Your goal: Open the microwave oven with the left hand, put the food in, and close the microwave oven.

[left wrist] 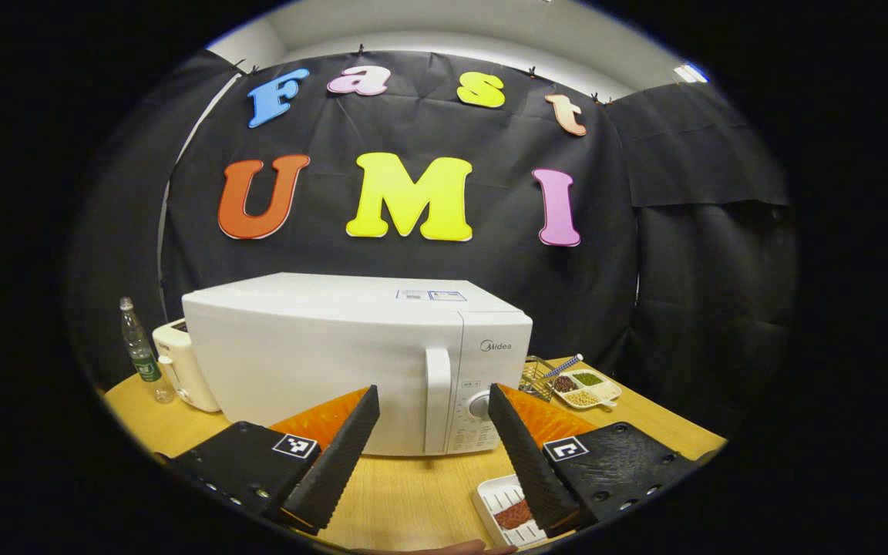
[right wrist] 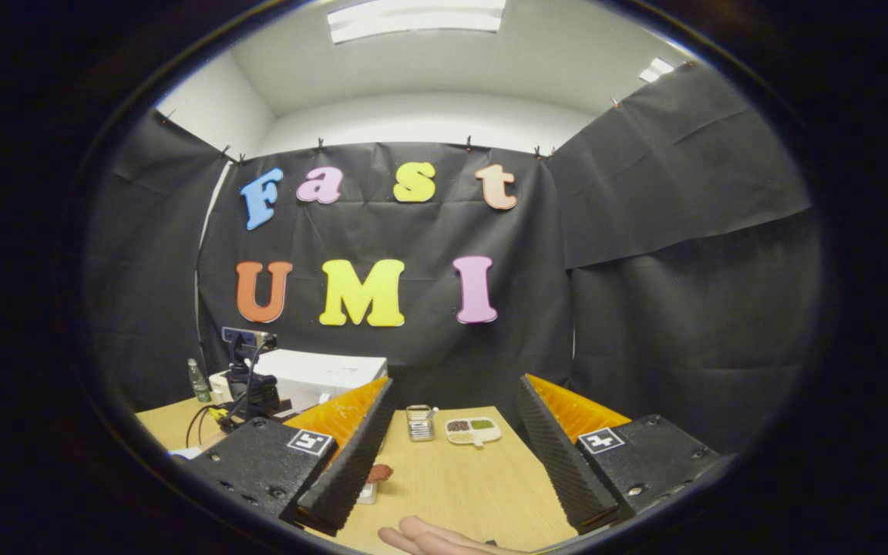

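The task is at its first step: the microwave oven (left wrist: 351, 358) is closed, and nothing is held. The left gripper (left wrist: 432, 455) is open, with its jaws spread wide, and it hangs in front of the door, near it but not touching. The vertical door handle (left wrist: 437, 401) appears between the two fingers in the left gripper view. The right gripper (right wrist: 452, 455) is open too and holds nothing; it is over the front edge of the bench (right wrist: 475, 486).

The food (left wrist: 513, 514), a reddish-brown piece, lies in a white tray (left wrist: 490, 493) on the bench in front of the oven, toward the bench's front edge. A hand (right wrist: 432, 539) is resting on the front edge of the bench.

In my judgement, the next move is to bring the left gripper forward to the handle, close the fingers on it, and pull so that the door swings open. I think the right gripper should then go for the tray.

On the oven front the brand "Midea" (left wrist: 496, 346) can be read above the control panel. A sticker (left wrist: 432, 295) on the top of the oven is too small to read. The gripper bodies carry square black-and-white marker tags.
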The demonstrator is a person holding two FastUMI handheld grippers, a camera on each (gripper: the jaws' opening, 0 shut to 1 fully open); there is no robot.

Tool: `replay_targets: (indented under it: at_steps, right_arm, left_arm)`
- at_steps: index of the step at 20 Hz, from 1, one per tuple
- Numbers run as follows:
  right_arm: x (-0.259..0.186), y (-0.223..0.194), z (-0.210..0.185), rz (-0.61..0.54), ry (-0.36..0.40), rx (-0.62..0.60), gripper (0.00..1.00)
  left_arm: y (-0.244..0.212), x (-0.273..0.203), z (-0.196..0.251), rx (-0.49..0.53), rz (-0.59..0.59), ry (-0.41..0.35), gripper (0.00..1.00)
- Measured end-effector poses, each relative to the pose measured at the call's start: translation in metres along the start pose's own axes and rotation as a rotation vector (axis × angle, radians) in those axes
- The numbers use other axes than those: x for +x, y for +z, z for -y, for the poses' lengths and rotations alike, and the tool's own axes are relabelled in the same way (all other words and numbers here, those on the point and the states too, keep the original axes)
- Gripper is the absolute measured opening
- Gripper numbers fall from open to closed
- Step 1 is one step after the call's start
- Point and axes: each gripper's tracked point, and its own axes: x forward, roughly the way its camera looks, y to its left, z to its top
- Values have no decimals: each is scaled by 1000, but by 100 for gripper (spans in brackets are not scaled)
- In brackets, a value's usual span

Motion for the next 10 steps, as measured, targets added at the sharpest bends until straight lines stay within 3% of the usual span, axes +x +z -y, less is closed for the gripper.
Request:
replay_targets:
  at_steps: [1, 2, 3, 4, 6, 10]
  right_arm:
    - [2, -3, 4, -3, -3, -3, 100]
    - [4, -5, 7, -4, -6, -5, 91]
    - [6, -9, 11, -6, -9, -5, 91]
    - [8, -13, 14, -11, -13, -5, 100]
    - [11, -21, 19, -23, -15, -3, 100]
    - [20, -32, 24, -39, -7, 5, 100]
  left_arm:
    - [-7, 8, 0, 1, -10, 7, 91]
    - [-14, 17, 2, 0, -20, 7, 91]
    - [-20, 26, 9, 9, -15, -14, 90]
    - [-25, 29, 11, 23, -24, -19, 74]
    - [-35, 40, 9, 69, -38, -8, 57]
    - [-35, 47, 16, 61, -24, -1, 39]
